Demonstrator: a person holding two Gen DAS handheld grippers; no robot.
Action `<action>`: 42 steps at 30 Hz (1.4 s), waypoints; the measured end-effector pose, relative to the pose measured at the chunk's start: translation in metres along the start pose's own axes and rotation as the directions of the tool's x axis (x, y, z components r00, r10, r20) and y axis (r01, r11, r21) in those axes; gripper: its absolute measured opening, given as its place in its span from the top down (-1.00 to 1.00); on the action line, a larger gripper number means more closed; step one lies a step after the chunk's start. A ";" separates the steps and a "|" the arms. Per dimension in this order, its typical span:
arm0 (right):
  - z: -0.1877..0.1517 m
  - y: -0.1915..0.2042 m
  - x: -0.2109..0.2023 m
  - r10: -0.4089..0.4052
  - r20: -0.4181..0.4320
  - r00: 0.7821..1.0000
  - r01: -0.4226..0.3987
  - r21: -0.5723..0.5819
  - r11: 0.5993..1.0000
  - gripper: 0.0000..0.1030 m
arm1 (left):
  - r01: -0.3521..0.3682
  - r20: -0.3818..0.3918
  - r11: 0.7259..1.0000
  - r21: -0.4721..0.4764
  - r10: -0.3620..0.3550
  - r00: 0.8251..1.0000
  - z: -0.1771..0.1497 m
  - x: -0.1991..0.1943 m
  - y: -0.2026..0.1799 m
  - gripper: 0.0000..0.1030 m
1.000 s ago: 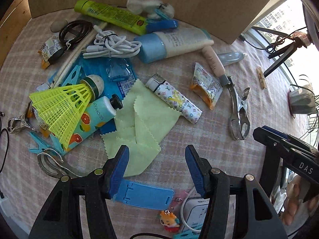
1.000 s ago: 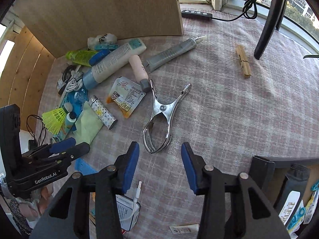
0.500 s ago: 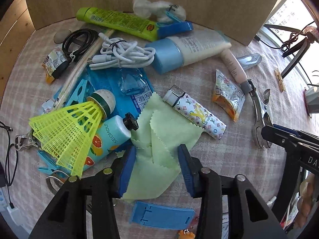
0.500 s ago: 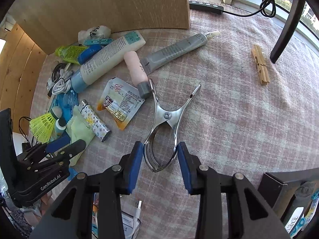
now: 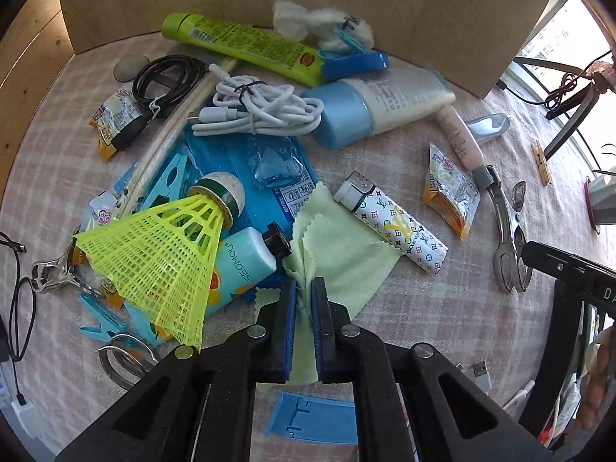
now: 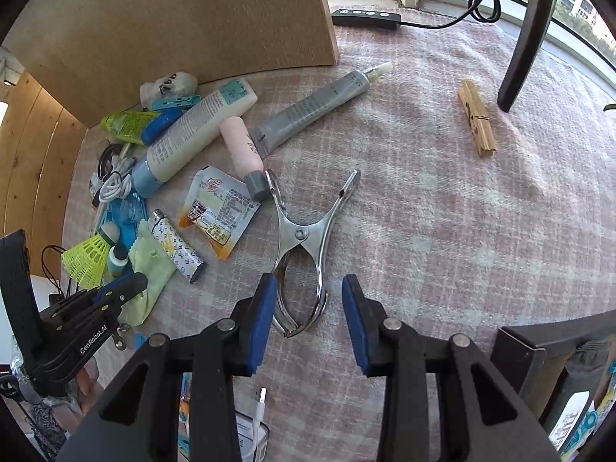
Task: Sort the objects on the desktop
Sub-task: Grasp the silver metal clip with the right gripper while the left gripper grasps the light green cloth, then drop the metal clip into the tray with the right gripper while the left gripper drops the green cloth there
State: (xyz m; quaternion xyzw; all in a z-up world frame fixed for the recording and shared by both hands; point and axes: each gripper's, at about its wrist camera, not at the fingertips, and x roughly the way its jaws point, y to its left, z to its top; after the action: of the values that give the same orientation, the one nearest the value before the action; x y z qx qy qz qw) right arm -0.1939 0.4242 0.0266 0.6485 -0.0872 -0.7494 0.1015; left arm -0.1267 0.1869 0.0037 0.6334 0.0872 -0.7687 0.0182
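Now the left gripper (image 5: 304, 300) is pinching the pale green cloth (image 5: 346, 246) while the right gripper (image 6: 310, 308) is hanging released over the metal clamp (image 6: 304, 238).

Thin and zigzag-edged, the cloth is bunching into folds between the nearly closed blue pads (image 5: 289, 331), its far part lying flat on the pink checked tablecloth (image 5: 442, 327), touching the patterned lighter (image 5: 392, 223) on the right and the orange-print bottle (image 5: 238, 261) on the left. A yellow shuttlecock (image 5: 165, 254) is resting on that bottle. The clamp's looped handles are sitting between the right gripper's spread pads, not touching either.
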 end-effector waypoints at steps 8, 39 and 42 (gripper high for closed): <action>-0.006 0.002 0.011 -0.083 0.035 0.996 0.086 -0.087 0.992 0.82 | 0.044 -0.003 0.999 -0.014 -0.044 0.999 -0.008 -0.002 -0.005 0.93; -0.107 -0.080 -0.134 0.057 0.235 0.970 -0.060 0.004 0.998 0.93 | 0.337 0.099 0.906 0.255 -0.372 0.923 -0.030 -0.133 -0.117 0.93; -0.125 -0.111 -0.153 0.008 0.257 0.966 -0.023 0.052 0.998 0.93 | 0.358 0.080 0.881 0.309 -0.399 0.913 -0.038 -0.138 -0.148 0.93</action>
State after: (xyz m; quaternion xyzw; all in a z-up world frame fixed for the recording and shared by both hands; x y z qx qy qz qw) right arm -0.0537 0.5724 0.1257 0.5480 -0.1251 -0.8234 0.0774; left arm -0.0830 0.3271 0.1478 0.5438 0.0953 -0.8046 -0.2186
